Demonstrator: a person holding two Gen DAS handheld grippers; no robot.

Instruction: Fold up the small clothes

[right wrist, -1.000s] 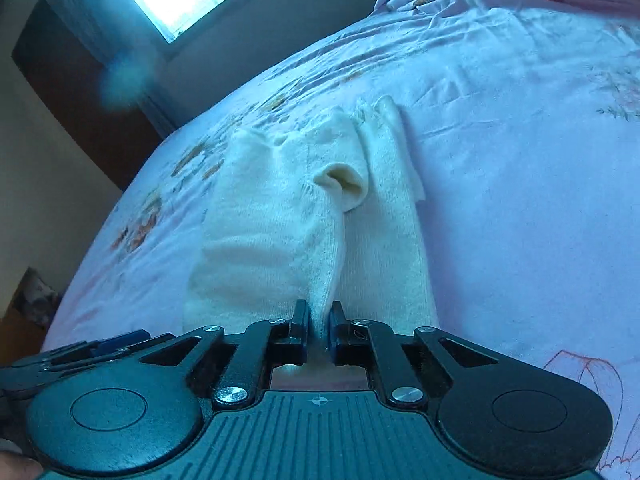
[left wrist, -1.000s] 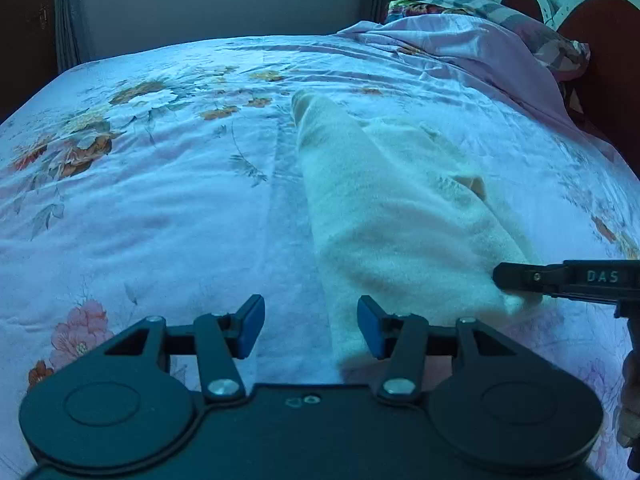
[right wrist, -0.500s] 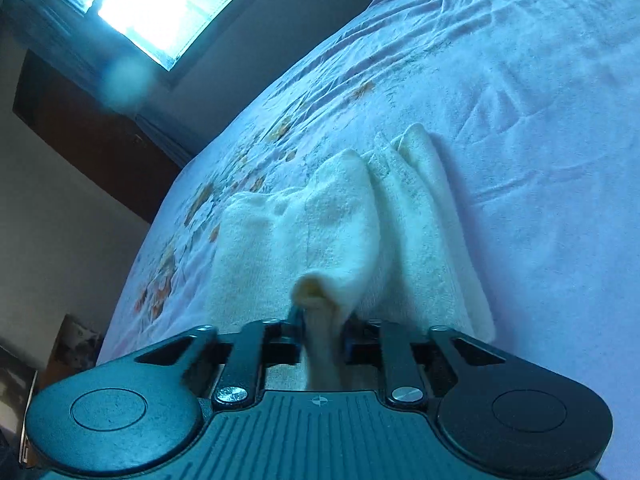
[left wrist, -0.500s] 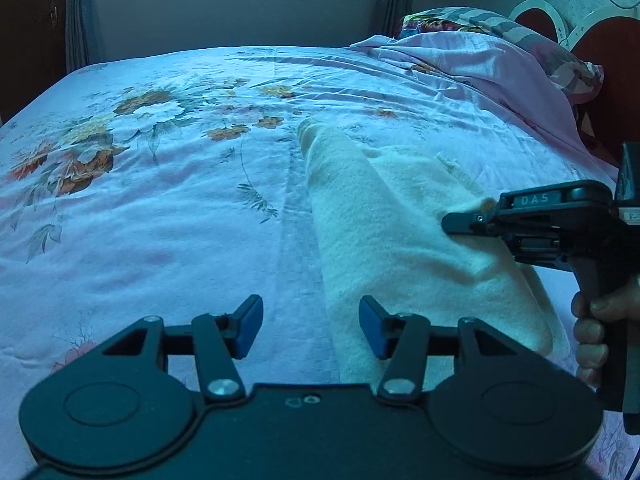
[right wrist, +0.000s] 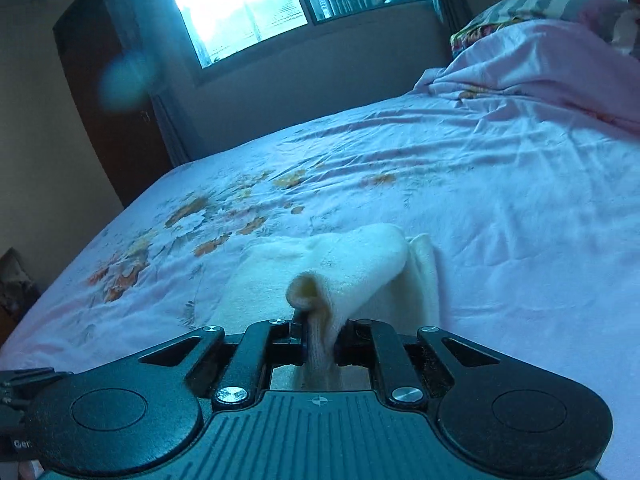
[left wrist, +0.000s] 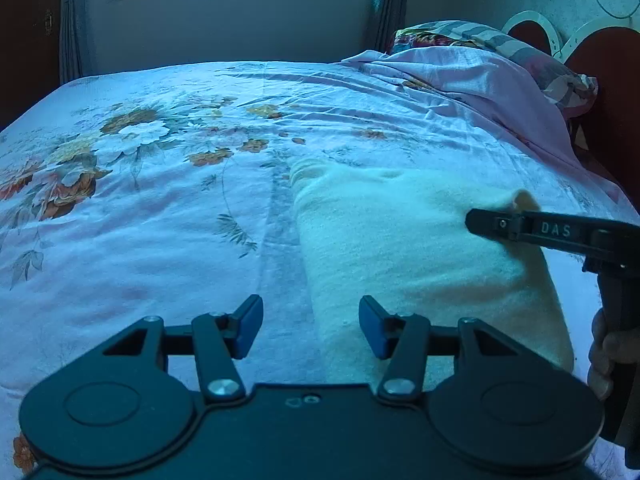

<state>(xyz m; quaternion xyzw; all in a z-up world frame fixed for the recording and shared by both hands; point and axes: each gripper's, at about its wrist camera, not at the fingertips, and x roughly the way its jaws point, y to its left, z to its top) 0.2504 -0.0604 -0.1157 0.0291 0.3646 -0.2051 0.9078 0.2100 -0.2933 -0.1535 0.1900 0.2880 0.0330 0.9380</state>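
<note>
Two views split it: right wrist showed right gripper closing, pinching cream fleece garment on floral pink bedsheet; left wrist alone showed left gripper half-open, empty, over garment's edge.

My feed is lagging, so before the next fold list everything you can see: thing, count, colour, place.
cream garment: one, cream, on the bed's near right part, one end lifted
bedsheet: one, pale pink with flowers, covering the bed
bedding heap: one, pink, far right corner
pillow: one, striped and floral, behind the heap
window: one, bright, far wall
curtains: dark, beside the window
left hand-held gripper: black, blue pads, open, holding nothing
right hand-held gripper: black, closing on the garment's lifted end
hand: one, on the right gripper's handle
</note>
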